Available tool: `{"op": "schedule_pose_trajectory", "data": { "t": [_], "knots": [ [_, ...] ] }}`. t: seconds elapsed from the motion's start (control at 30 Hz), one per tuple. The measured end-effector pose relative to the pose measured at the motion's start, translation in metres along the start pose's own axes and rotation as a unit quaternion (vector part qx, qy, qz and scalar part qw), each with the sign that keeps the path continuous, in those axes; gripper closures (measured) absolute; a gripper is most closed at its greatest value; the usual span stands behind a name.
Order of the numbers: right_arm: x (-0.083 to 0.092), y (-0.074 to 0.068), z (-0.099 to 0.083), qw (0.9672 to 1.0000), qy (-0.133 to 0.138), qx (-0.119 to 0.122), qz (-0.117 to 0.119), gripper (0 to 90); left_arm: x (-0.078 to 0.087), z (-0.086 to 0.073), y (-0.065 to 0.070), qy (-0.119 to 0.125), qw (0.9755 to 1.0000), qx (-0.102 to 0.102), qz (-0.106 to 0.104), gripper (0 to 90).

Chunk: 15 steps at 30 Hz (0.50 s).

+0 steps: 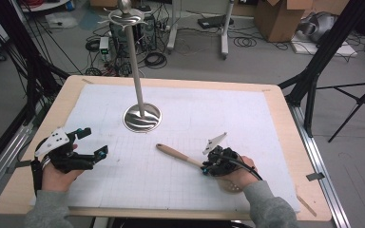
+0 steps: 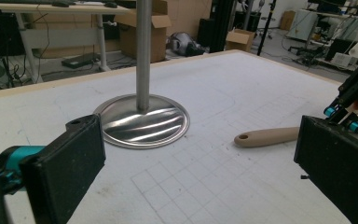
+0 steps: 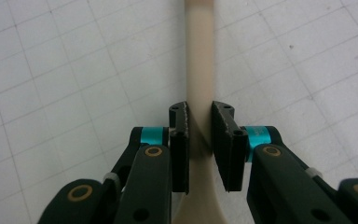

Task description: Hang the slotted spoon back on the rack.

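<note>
While your right gripper (image 3: 199, 128) clamps the spoon (image 1: 178, 154) handle, check both pads sit flat on it. The spoon lies near-right on the mat (image 1: 247, 114), its hole end aimed at the stand (image 1: 142, 118) at far centre and its bowl hidden under your right hand. The grip looks mid-handle, so I'd expect the bowl end to sag: lift slow and level. Your left gripper (image 1: 91, 142) sits open and empty at near left, well apart; keep it parked.
</note>
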State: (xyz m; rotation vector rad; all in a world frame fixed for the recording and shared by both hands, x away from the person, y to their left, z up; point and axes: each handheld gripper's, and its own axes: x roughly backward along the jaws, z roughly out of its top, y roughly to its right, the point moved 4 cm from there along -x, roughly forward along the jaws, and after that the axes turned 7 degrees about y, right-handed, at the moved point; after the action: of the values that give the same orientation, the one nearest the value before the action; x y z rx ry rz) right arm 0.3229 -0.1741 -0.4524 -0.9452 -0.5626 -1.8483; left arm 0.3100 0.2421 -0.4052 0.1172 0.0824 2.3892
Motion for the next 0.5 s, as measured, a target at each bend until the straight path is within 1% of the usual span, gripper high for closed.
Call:
{"op": "schedule_pose_trajectory", "data": {
  "t": [0.1, 0.23, 0.4, 0.5],
  "knots": [
    [0.000, 0.000, 0.000, 1.0000, 0.001, 0.001, 0.001, 77.7, 0.000, 0.000, 0.000, 0.002, 1.0000, 0.002, 0.001, 2.3],
    [0.002, 0.000, 0.001, 1.0000, 0.006, -0.005, 0.005, 77.8, 0.001, 0.001, -0.001, 0.004, 1.0000, 0.003, 0.002, 2.3],
    [0.008, 0.002, 0.004, 0.9992, 0.036, -0.018, 0.009, 77.8, 0.003, 0.002, -0.001, 0.005, 1.0000, 0.003, 0.003, 2.3],
    [0.013, 0.005, 0.004, 0.9984, 0.049, -0.025, 0.012, 77.9, 0.003, 0.002, -0.001, 0.006, 1.0000, 0.001, 0.004, 2.3]
  ]
}}
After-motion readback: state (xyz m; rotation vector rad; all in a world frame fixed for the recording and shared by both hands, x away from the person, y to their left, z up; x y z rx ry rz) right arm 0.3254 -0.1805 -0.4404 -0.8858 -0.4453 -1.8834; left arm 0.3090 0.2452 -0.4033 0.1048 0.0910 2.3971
